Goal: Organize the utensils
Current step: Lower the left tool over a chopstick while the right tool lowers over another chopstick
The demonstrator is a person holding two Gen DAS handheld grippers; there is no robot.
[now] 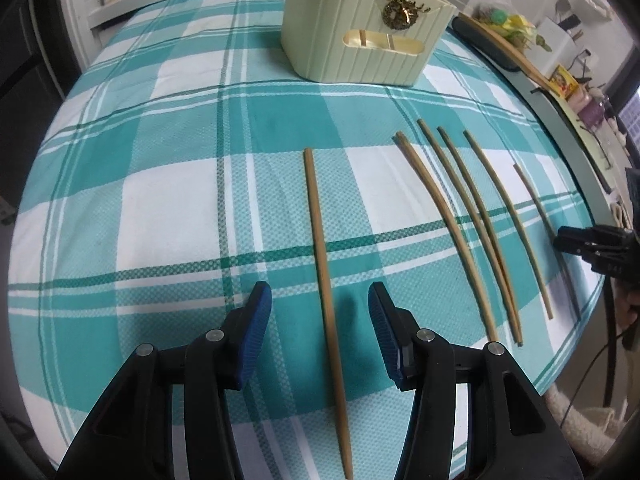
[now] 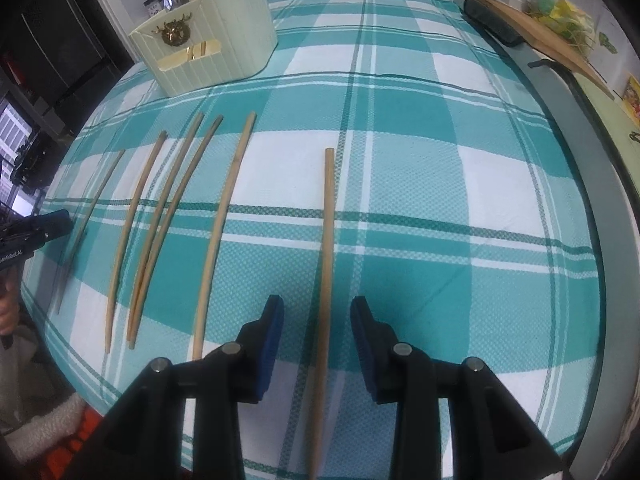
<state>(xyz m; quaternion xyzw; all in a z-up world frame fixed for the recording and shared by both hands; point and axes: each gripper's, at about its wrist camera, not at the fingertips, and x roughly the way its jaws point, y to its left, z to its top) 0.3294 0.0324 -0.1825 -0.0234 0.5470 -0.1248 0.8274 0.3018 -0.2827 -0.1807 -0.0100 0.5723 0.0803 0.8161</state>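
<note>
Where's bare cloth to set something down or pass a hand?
Free: cloth left of the chopstick under the left gripper; cloth right of the chopstick under the right gripper; the band before the cream holder. Crowded: the four chopsticks between them.

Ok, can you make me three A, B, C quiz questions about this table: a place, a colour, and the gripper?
1. Where is the cream holder?
A. past the far tips of the chopsticks
B. on the floor
C. on top of them

2. What colour is the tablecloth?
A. red
B. teal and white
C. black

3. The left gripper is:
A. shut on a spoon
B. shut on the holder
C. open

Answers:
1 A, it stands beyond them.
2 B, checks show.
3 C, its blue pads stand apart on either side of one stick.
</note>
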